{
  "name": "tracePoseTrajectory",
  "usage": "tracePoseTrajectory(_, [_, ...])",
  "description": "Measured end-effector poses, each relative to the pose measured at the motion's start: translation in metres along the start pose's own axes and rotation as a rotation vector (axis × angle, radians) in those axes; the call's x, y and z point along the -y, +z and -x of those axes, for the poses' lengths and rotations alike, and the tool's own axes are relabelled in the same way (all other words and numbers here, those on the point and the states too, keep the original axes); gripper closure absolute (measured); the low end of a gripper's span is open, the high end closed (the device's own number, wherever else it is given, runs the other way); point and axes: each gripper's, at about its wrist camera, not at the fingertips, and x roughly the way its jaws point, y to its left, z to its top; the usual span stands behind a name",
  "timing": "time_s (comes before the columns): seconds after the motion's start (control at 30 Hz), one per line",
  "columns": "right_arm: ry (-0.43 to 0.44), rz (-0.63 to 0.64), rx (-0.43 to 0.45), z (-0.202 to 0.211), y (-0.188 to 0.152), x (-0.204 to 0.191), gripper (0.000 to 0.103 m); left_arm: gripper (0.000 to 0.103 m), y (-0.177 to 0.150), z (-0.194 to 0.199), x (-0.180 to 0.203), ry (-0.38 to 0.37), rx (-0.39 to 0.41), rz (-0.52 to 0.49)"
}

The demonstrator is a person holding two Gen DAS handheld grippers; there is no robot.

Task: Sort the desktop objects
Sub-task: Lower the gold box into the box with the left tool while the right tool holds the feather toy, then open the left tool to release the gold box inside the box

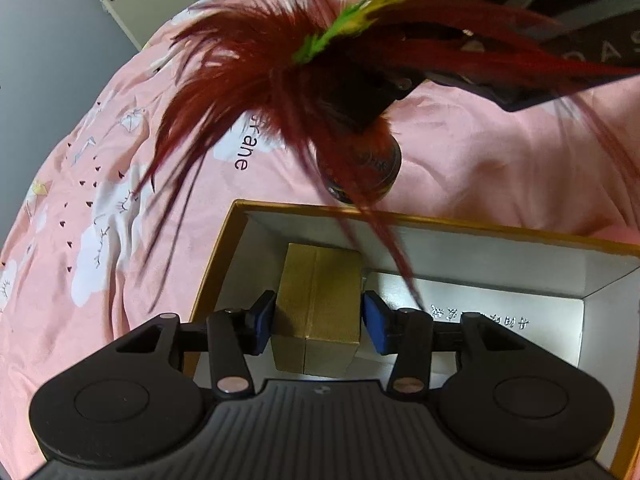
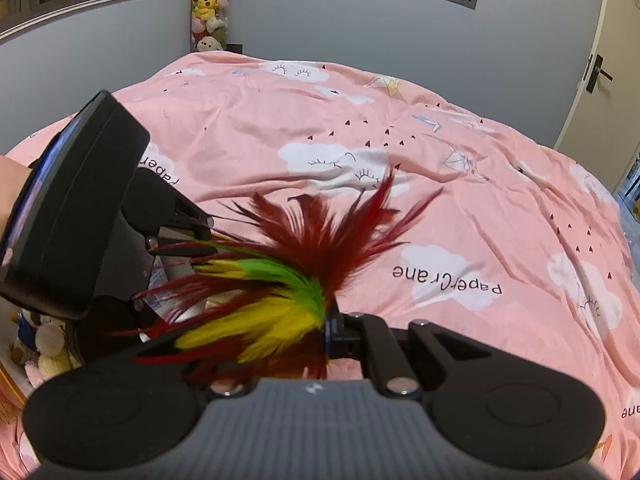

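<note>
In the left wrist view my left gripper reaches into a gold-rimmed open box with a white inside. Its blue pads flank a small gold carton that stands on the box floor, and a thin gap shows at the right pad. My right gripper hangs above the box's far rim, shut on a feather shuttlecock with dark red, yellow and green plumes, round base pointing down. In the right wrist view the shuttlecock's feathers fan out from the right gripper and hide its left finger.
Everything lies on a pink bedspread printed with clouds and paper cranes. The left tool's black body and a hand fill the right wrist view's left side. A door and a column of plush toys stand against the grey walls.
</note>
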Motion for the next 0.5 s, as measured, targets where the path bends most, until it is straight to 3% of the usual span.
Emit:
tracePoseTrajectory(0.2, [0.003, -0.005, -0.009, -0.002, -0.002, -0.001, 0.094, 0.040, 0.001, 0.003, 0.004, 0.031, 0.050, -0.003])
tracePoseTrajectory(0.37, [0.004, -0.013, -0.009, -0.001, -0.003, 0.000, 0.094, 0.039, -0.003, 0.017, -0.009, 0.050, 0.088, 0.026])
tracePoseTrajectory(0.5, [-0.003, -0.022, -0.007, 0.003, -0.006, 0.002, 0.094, 0.039, -0.008, 0.032, -0.017, 0.051, 0.092, 0.113])
